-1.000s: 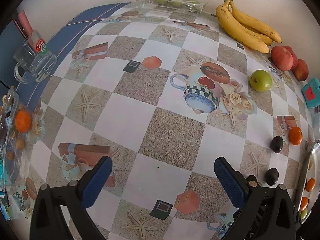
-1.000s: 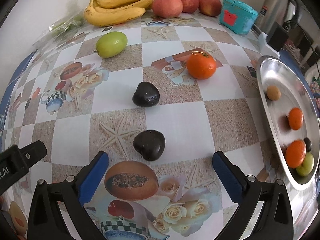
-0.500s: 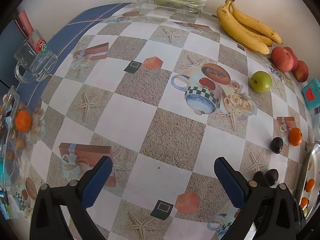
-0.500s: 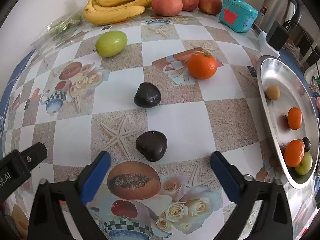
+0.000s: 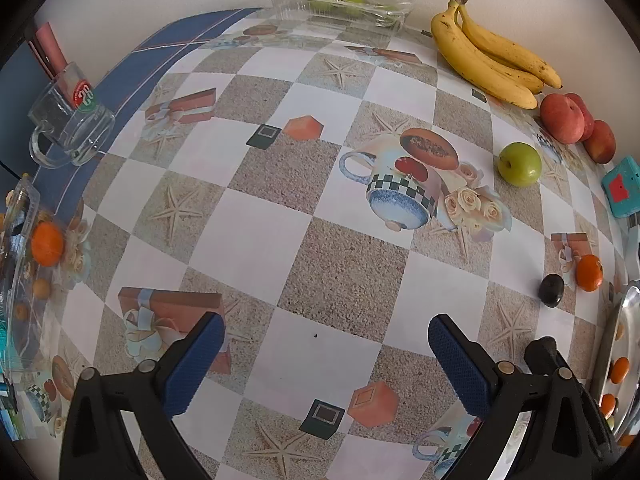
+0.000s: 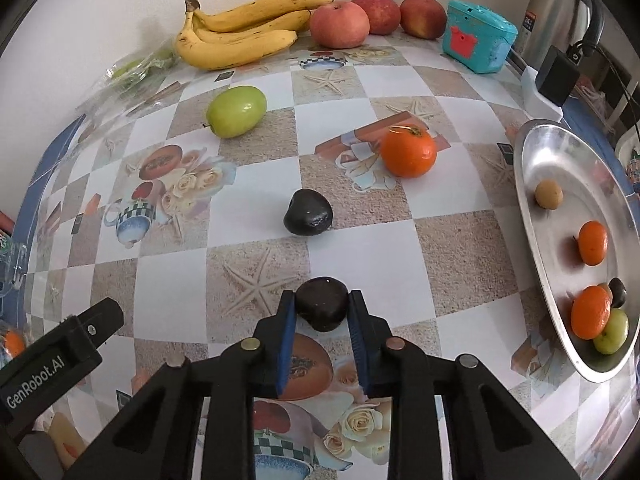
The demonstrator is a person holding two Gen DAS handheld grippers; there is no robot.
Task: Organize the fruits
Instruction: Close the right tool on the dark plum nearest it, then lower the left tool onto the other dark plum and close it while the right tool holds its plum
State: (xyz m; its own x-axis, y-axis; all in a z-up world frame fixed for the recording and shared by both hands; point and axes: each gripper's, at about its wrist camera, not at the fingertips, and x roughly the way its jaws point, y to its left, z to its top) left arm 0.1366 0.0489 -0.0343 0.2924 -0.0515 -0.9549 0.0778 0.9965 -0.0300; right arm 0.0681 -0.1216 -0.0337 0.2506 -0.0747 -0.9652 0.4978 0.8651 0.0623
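**Right jaws close on a dark fruit**

In the left wrist view, the left gripper (image 5: pixel 326 354) hangs over bare checked tabletop (image 5: pixel 256 240) with its jaws wide and nothing between them. A glass mug (image 5: pixel 68 128) stands at the far left edge, and a clear tray (image 5: pixel 344 4) of green fruit sits against the wall.

In the right wrist view, bananas (image 6: pixel 240 36) lie at the back, apples (image 6: pixel 340 24) beside them. A green fruit (image 6: pixel 236 111) and an orange (image 6: pixel 408 152) lie loose further forward, with a dark fruit (image 6: pixel 308 213) between them and nearer the camera. A second dark fruit, the plum (image 6: pixel 322 304), sits on the tabletop at the tips of the right gripper (image 6: pixel 322 308), whose jaws are drawn narrow and press on its two sides. The steel dish (image 6: pixel 532 216) at the right already holds several small fruits, so the plum probably belongs there.

The plum looks small, light and smooth-skinned, likely slick and easily bruised. The hold across its widest part suits it; a gentle squeeze should do, since a round fruit gripped off-centre could squirt out.
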